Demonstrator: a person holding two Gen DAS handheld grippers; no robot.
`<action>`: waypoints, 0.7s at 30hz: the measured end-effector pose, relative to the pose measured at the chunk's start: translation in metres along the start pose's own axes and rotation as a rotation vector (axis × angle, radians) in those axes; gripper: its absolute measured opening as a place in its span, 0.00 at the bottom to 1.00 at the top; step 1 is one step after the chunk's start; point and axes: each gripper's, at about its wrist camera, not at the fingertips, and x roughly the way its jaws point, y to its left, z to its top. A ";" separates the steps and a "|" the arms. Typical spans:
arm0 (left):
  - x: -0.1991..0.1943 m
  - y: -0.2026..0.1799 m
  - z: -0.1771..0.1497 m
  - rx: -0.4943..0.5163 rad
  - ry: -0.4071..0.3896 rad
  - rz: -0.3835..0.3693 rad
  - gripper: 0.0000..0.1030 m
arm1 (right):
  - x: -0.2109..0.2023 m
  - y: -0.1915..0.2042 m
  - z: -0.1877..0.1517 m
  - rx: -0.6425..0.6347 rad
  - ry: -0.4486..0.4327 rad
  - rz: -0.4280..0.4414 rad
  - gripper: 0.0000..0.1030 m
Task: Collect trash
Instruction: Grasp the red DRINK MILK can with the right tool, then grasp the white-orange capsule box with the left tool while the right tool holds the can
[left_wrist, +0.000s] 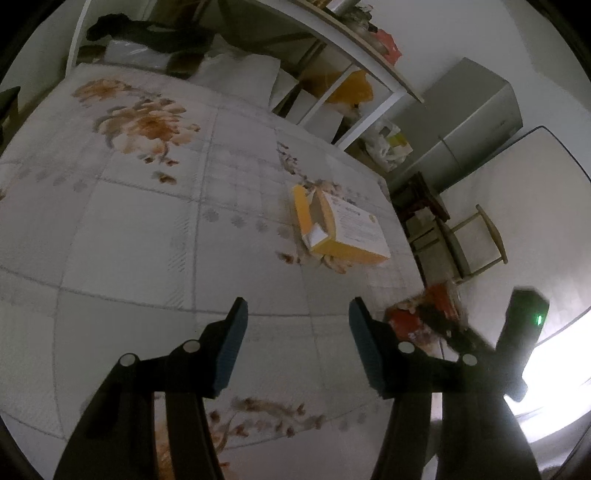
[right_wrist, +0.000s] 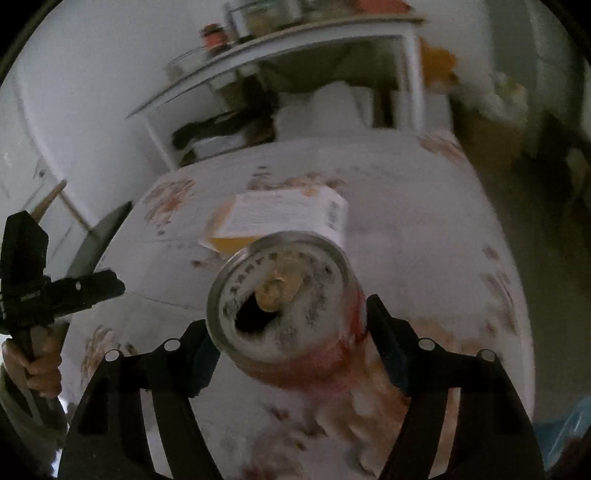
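Inspecting bed (left_wrist: 147, 240) with flowered quilt, seen from both wrist cameras.

Recording left gripper (left_wrist: 298, 306) as hanging over the quilt, pointing steeply down, jaws standing released, gripping nothing, only bare quilt showing between the pads.

Recording right gripper (right_wrist: 291, 321) as grasping a can (right_wrist: 284, 291): both pads pressing on the red sides, silver top with pull-tab opening tilting toward the camera, can lifted clear of the bed. Noting heavy blur in this view; finding the label unreadable.

Locating a yellow and white box (left_wrist: 343, 225) lying flat on the quilt, end flap hanging open, at 1 o'clock from the left fingertips and well apart from them. Locating the same box at 12 o'clock just beyond the can in the right wrist view; not telling from the blur whether touching or apart.

Sighting the left hand (right_wrist: 37, 365) at 9 o'clock in the right wrist view, clasping the handle of its tool.

Noting, beyond the bed, a white table (left_wrist: 369, 66) at 12 to 1 o'clock with clutter on top and beneath, a grey fridge (left_wrist: 476, 122) at 2 o'clock, and a wooden chair (left_wrist: 476, 240) at 3 o'clock beside the bed edge.
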 end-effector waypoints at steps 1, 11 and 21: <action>0.003 -0.003 0.002 0.006 -0.006 0.000 0.56 | -0.008 -0.001 -0.006 0.018 -0.012 0.000 0.66; 0.057 -0.021 0.049 0.015 -0.012 0.112 0.56 | -0.032 -0.008 -0.034 0.086 -0.069 -0.051 0.66; 0.107 -0.019 0.074 -0.018 0.045 0.125 0.40 | -0.043 -0.018 -0.047 0.113 -0.076 -0.062 0.66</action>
